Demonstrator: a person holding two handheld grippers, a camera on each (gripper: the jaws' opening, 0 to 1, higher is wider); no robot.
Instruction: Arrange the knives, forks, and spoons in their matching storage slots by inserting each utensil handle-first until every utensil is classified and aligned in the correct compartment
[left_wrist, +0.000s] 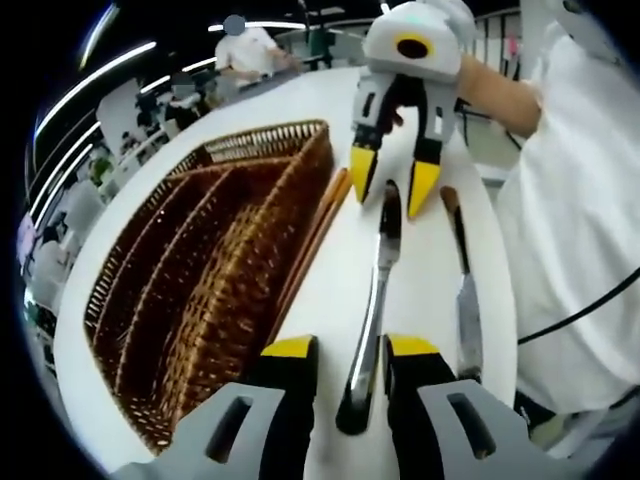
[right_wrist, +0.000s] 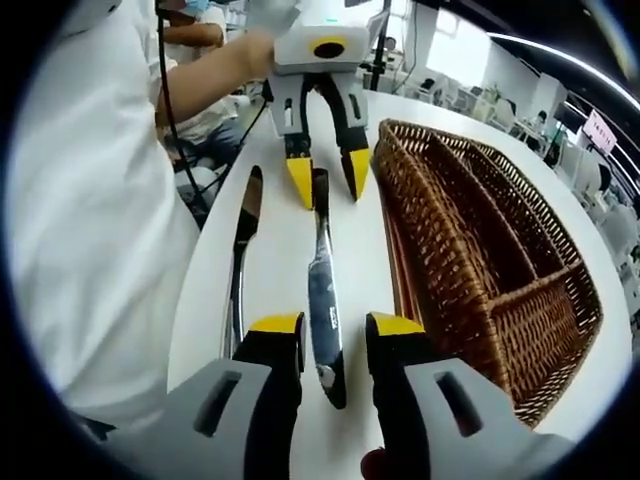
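A steel knife (left_wrist: 372, 310) lies lengthwise on the white table, to the right of a brown wicker cutlery basket (left_wrist: 200, 290) with long compartments. My left gripper (left_wrist: 350, 348) is open, its yellow-tipped jaws either side of the knife's near, handle end. My right gripper (left_wrist: 392, 185) is open at the far end, one jaw on each side of the blade. In the right gripper view the same knife (right_wrist: 322, 290) runs from my right gripper (right_wrist: 336, 325) up to the left gripper (right_wrist: 328, 185), with the basket (right_wrist: 480, 230) on the right. A second knife (left_wrist: 465, 290) (right_wrist: 240, 260) lies parallel.
A thin wooden stick (left_wrist: 318, 232) lies along the basket's near wall. The person in white (right_wrist: 90, 230) stands at the table's edge beside the second knife. More tables and people sit far behind.
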